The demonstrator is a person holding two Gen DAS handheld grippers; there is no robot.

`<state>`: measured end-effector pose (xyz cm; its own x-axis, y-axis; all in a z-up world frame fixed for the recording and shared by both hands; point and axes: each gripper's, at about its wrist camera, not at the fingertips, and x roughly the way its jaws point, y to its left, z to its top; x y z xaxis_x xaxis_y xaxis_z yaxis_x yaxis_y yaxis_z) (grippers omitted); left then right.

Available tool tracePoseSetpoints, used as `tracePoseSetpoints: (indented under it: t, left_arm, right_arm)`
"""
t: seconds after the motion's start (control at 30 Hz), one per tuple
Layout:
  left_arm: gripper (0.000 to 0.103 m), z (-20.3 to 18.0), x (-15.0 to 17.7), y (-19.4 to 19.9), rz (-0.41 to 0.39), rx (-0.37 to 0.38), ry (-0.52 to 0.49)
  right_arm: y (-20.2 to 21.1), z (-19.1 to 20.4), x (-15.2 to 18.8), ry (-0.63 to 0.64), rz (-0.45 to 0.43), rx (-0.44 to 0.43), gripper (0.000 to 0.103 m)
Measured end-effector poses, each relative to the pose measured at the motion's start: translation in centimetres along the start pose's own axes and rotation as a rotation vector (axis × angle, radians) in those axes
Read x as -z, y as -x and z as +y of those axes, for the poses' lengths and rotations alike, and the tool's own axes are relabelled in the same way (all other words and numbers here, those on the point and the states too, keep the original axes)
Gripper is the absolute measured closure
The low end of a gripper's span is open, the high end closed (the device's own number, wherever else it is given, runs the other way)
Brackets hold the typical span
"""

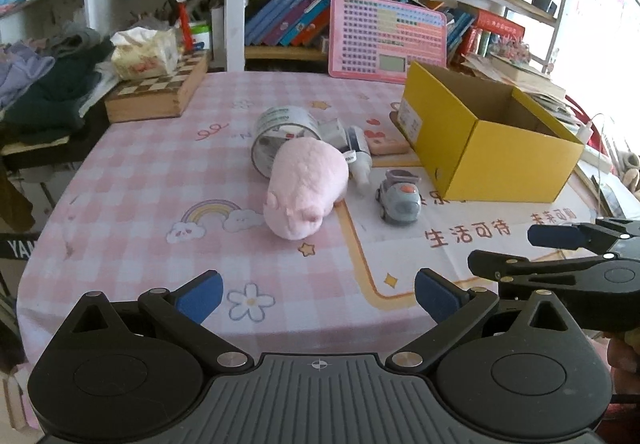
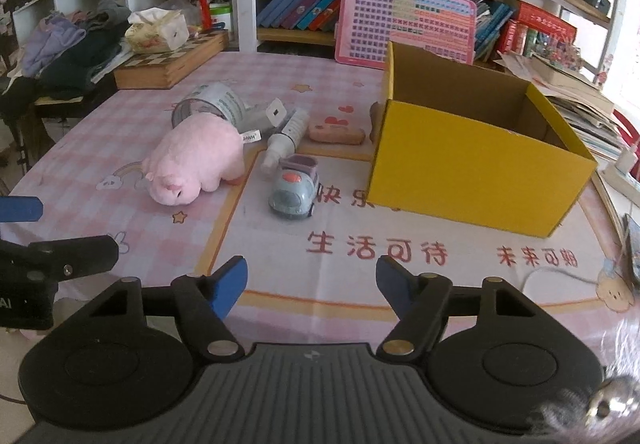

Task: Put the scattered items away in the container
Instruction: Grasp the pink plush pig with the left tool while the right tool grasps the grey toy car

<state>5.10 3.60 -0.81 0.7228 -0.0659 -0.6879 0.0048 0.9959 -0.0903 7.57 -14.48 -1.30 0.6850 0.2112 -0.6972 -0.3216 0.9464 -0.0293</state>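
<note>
**Scattered items lie left of the open box; both grippers empty**

Left gripper (image 1: pixel 319 296): blue rubbery pads on black plastic arms, jaws spread wide, nothing between them. It hovers over the near edge of the pink-checked cloth-covered table (image 1: pixel 152 171).

Right gripper (image 2: pixel 311 284): same build, jaws parted moderately, narrower than the left gripper's, nothing held.

Container: yellow rectangular cardboard box (image 2: pixel 476 167), open top, brown matte inside, standing upright at the right of the table. Inside looks empty as far as can be seen.

Items, all on the cloth left of the box:
- fuzzy pink plush pig (image 2: pixel 196 159), rounded, lying on its belly, snout toward the camera.
- grey-blue plastic toy car (image 2: pixel 295 189), glossy, domed, with an orange spot on top, just right of the pig and near the box.
- white ribbed plastic bottle (image 2: pixel 285 139), lying on its side behind the car.
- wide roll of clear printed tape (image 2: pixel 210 103), lying tilted, touching the pig's back end.
- flat peach-pink oblong piece (image 2: pixel 336 133), beside the box's left corner.
</note>
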Motion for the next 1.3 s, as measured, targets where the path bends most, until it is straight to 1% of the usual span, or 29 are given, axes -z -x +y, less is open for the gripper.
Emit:
tracePoseSetpoints:
  t: [0.2,0.3,0.47,0.6,0.87,0.93,1.03,1.17,1.3]
  left_arm:
    - [0.001,0.0,-1.4,-2.2,0.01,0.0,-0.002]
    - [0.001,0.4,-2.5,-3.3,0.001,-0.009,0.002]
    - [0.005,1.2,-4.6,-5.6,0.004,-0.017,0.021]
    - [0.008,1.2,-5.7,-7.8,0.028,-0.03,0.001]
    - [0.012,1.0,-6.8,-11.3,0.084,-0.029,-0.025]
    - [0.017,0.9,-7.1,-12.0,0.1,-0.031,-0.041]
    - [0.019,0.7,-7.5,-12.9,0.113,-0.029,-0.052]
    - [0.028,0.8,-7.8,-13.9,0.131,-0.023,-0.053]
    - [0.031,1.0,-7.6,-14.6,0.151,-0.013,-0.047]
  right_arm:
    - [-2.3,-0.3,-1.5,0.031,0.018,-0.035,0.032]
    - [-3.6,-0.5,-2.3,0.04,0.025,-0.053,0.033]
    - [-6.0,-0.7,-3.5,0.056,0.049,-0.088,0.033]
    - [-7.8,-0.7,-4.3,0.069,0.065,-0.114,0.034]
    - [-11.1,-0.6,-5.5,0.089,0.097,-0.124,0.034]
    - [-11.7,-0.5,-5.6,0.104,0.104,-0.127,0.034]
    - [-12.6,-0.3,-5.9,0.116,0.115,-0.126,0.035]
    - [-13.7,-0.5,-6.2,0.118,0.119,-0.131,0.035]
    - [-14.5,-0.6,-6.6,0.111,0.127,-0.133,0.035]
